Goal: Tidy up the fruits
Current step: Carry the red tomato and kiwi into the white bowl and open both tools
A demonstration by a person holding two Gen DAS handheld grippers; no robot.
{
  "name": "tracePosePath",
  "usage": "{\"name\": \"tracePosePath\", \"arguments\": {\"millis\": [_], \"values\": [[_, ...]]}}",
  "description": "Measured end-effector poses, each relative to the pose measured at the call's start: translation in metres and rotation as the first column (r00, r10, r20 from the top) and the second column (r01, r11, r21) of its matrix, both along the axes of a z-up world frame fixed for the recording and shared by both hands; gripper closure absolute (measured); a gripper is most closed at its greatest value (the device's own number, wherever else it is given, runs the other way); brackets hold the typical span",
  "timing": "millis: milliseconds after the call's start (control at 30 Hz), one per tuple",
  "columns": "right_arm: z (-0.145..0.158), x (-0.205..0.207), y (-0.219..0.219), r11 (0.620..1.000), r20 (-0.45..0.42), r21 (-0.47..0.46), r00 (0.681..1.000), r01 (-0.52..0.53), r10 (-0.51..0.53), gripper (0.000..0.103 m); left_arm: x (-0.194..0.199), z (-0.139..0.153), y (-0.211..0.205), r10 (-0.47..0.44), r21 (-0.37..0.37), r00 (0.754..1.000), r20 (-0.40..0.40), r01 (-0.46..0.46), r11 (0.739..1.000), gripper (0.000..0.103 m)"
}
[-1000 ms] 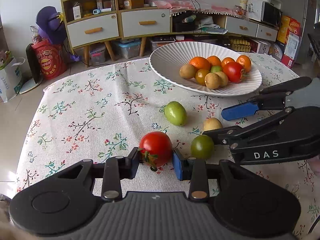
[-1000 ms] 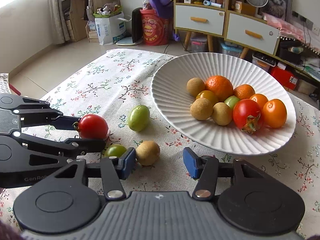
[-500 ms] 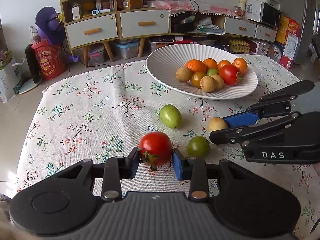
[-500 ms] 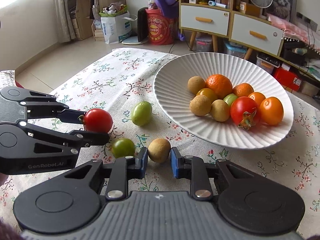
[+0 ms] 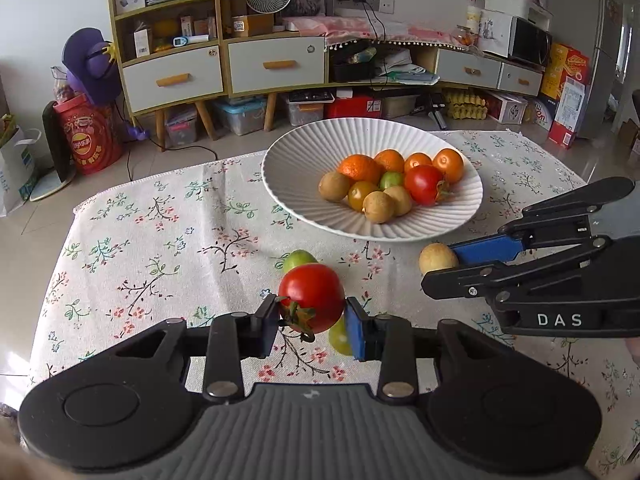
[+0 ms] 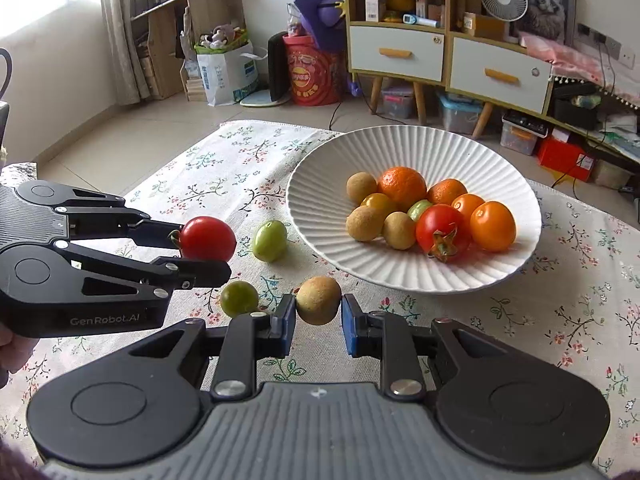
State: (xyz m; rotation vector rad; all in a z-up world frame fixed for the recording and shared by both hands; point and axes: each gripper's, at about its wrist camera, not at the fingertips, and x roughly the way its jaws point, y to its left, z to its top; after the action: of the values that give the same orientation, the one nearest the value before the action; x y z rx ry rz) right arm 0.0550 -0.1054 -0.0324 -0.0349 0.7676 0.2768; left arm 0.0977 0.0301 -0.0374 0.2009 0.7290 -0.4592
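My left gripper (image 5: pixel 312 322) is shut on a red tomato (image 5: pixel 311 297) and holds it above the floral tablecloth; it also shows in the right wrist view (image 6: pixel 207 239). My right gripper (image 6: pixel 318 316) is shut on a round tan fruit (image 6: pixel 319 300), lifted just off the cloth, seen from the left too (image 5: pixel 437 258). A white ribbed plate (image 6: pixel 400 148) holds oranges, tan fruits, a red tomato (image 6: pixel 442 229) and a small green fruit. Two green fruits lie loose on the cloth: an oval one (image 6: pixel 270 240) and a round one (image 6: pixel 239 298).
The table's far edge (image 5: pixel 168 174) drops to a tiled floor. Beyond stand a yellow cabinet with drawers (image 5: pixel 224 68), a red bucket (image 5: pixel 86 144) and storage boxes. The plate sits on the right half of the table.
Both grippers have risen with their fruits. The left lifted the tomato off the cloth; the right lifted the tan fruit it closed on half a second ago.
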Motion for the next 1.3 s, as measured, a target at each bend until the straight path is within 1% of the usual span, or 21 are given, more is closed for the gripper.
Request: {"name": "tracePosePath", "arguments": {"millis": [233,333,433,500,633,733,833,1067,1200,1300], "values": [[0.007,0.006,-0.018,0.999,0.027,0.011,0.999,0.045,-0.045,0.081,0.006,0.010,-0.018,-0.007,-0.029,1.000,0.027,0.008,1.000,0.077],[0.011,0.014,-0.031,0.995,0.043,0.017,0.994,0.097,-0.098,0.081,0.012,0.009,-0.024,-0.003,-0.033,0.999,0.041,0.004,0.999,0.077],[0.014,0.021,-0.048,0.986,0.037,0.051,0.986,0.158,-0.160,0.081,0.019,0.011,-0.029,0.022,-0.031,0.998,0.062,-0.020,0.999,0.077],[0.015,0.026,-0.054,0.983,0.043,0.057,0.983,0.175,-0.177,0.081,0.025,0.014,-0.031,0.039,-0.051,0.998,0.057,-0.036,0.998,0.077],[0.016,0.043,-0.065,0.977,0.069,0.045,0.975,0.210,-0.213,0.081,0.045,0.018,-0.036,0.040,-0.072,0.998,0.052,-0.036,0.997,0.077],[0.015,0.055,-0.073,0.972,0.080,0.061,0.970,0.227,-0.231,0.081,0.066,0.018,-0.039,0.047,-0.120,0.999,0.020,-0.044,0.992,0.077],[0.012,0.065,-0.080,0.966,0.083,0.096,0.965,0.239,-0.247,0.081,0.085,0.015,-0.047,0.043,-0.154,0.999,-0.007,-0.043,0.987,0.077],[0.000,0.076,-0.095,0.949,0.061,0.181,0.960,0.257,-0.272,0.081,0.118,0.004,-0.064,0.028,-0.200,0.998,-0.054,-0.038,0.979,0.077],[-0.004,0.081,-0.104,0.934,0.038,0.246,0.960,0.260,-0.277,0.081,0.133,-0.001,-0.069,0.023,-0.241,0.994,-0.105,-0.048,0.969,0.077],[-0.006,0.082,-0.107,0.920,0.021,0.285,0.958,0.267,-0.285,0.080,0.138,-0.004,-0.070,0.028,-0.247,0.992,-0.119,-0.057,0.967,0.077]]}}
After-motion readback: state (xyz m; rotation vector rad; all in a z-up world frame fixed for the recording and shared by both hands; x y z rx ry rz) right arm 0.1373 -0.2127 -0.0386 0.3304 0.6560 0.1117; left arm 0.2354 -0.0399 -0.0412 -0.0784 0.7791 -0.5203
